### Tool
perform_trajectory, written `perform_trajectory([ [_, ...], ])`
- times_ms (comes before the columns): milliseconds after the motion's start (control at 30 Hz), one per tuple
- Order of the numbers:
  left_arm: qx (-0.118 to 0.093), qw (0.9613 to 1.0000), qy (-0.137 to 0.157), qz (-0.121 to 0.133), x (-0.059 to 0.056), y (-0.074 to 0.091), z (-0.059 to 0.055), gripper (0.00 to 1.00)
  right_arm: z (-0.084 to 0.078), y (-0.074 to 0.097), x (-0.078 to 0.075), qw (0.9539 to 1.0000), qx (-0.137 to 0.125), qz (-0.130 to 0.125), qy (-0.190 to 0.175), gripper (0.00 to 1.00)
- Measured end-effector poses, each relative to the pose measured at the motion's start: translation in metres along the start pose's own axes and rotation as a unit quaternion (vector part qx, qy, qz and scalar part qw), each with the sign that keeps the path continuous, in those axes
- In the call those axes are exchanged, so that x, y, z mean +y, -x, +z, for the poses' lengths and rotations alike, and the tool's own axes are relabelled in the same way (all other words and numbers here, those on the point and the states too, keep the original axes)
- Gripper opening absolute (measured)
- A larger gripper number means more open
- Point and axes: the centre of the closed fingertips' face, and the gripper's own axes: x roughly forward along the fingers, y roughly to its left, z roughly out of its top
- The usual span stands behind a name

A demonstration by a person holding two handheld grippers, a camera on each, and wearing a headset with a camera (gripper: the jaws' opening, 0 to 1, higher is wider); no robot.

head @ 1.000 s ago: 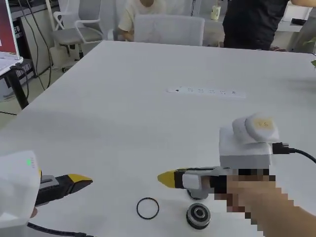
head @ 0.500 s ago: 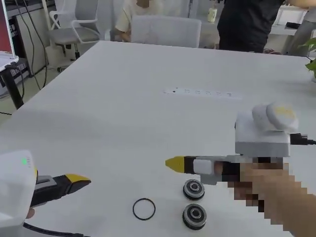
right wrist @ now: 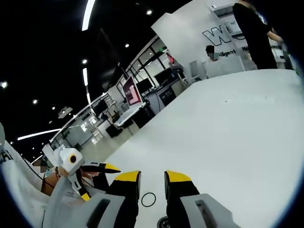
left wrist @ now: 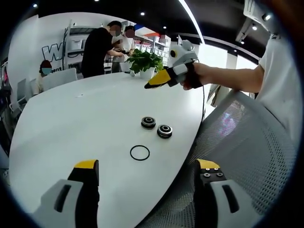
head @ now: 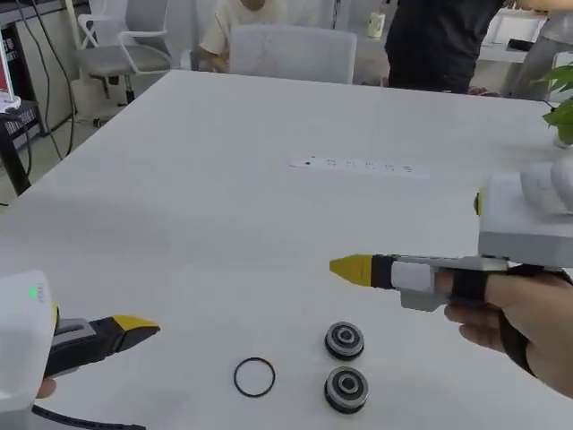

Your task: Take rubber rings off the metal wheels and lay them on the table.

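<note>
One thin black rubber ring (head: 254,376) lies flat on the white table (head: 224,206) near the front edge, loose and clear of both tools. Just right of it sit two small round metal wheels, the far wheel (head: 344,339) and the near wheel (head: 345,387), close together but not touching. Each shows a dark outer band; whether that is a ring yet to come off I cannot tell at this size.

The left gripper (head: 139,326) hovers low at the near left. Its yellow-tipped jaws are spread wide with nothing between them, as its own view makes plain. The right gripper (head: 351,267) hangs above the table just beyond the wheels, pointing left. In its own view the jaws stand close with a slim gap and hold nothing. A long white power strip (head: 358,165) lies far up the table.

Judging by this, one ring is done and the work sits between rings. The next move likely calls for one tool to pin a wheel steady while the other pinches the edge of its band and peels it off.
</note>
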Motion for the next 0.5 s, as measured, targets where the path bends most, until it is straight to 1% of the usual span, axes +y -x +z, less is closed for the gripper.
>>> perform_trajectory([
  [100, 0.002, 1.0, -0.003, -0.002, -0.001, 0.0, 0.0, 0.81, -0.001, 0.005, 0.002, 0.9999, 0.0, 0.01, 0.013, 0.21],
  [200, 0.008, 0.9999, -0.006, -0.007, -0.002, -0.001, -0.002, 0.81, -0.006, 0.01, -0.001, 0.9996, 0.001, 0.014, 0.023, 0.22],
  [300, 0.011, 0.9999, -0.008, -0.009, -0.003, -0.002, -0.002, 0.81, -0.015, 0.013, -0.011, 0.9998, 0.008, 0.004, 0.02, 0.22],
  [400, 0.015, 0.9997, -0.011, -0.014, -0.005, -0.003, -0.004, 0.81, -0.023, 0.017, -0.02, 0.9997, 0.004, 0.001, 0.025, 0.22],
  [433, 0.017, 0.9996, -0.014, -0.017, -0.006, -0.003, -0.004, 0.81, -0.026, 0.018, -0.025, 0.9999, 0.002, -0.004, 0.014, 0.21],
  [467, 0.017, 0.9996, -0.016, -0.017, -0.006, -0.003, -0.004, 0.81, -0.028, 0.018, -0.029, 0.9999, 0.005, -0.008, 0.011, 0.21],
  [500, 0.018, 0.9995, -0.017, -0.018, -0.007, -0.003, -0.004, 0.81, -0.032, 0.019, -0.032, 0.9997, 0.015, -0.015, 0.014, 0.22],
])
